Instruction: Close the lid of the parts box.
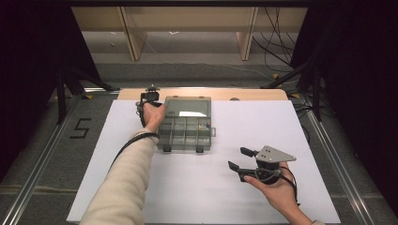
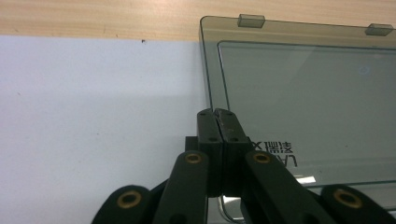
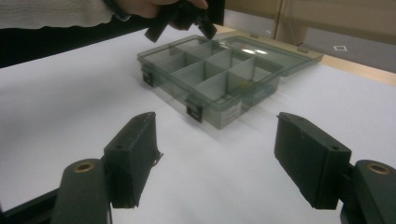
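Observation:
A smoky clear compartment box (image 1: 182, 133) lies open on the white sheet, its lid (image 1: 187, 107) folded back flat toward the far side. My left gripper (image 1: 151, 99) is at the lid's left edge, partly covered by the hand. In the left gripper view its jaws (image 2: 217, 112) are pressed together with nothing between them, over the lid's (image 2: 303, 93) left rim. My right gripper (image 1: 237, 159) rests low to the right of the box, jaws wide apart and empty. The right gripper view looks between its jaws (image 3: 215, 126) at the box (image 3: 210, 70) and the left gripper (image 3: 187, 18).
The white sheet (image 1: 281, 131) covers most of the table, with a strip of bare wood (image 1: 253, 93) along the far edge. Black stands and cables flank the table on both sides. A few small bits lie in the box's right-hand compartments (image 1: 204, 125).

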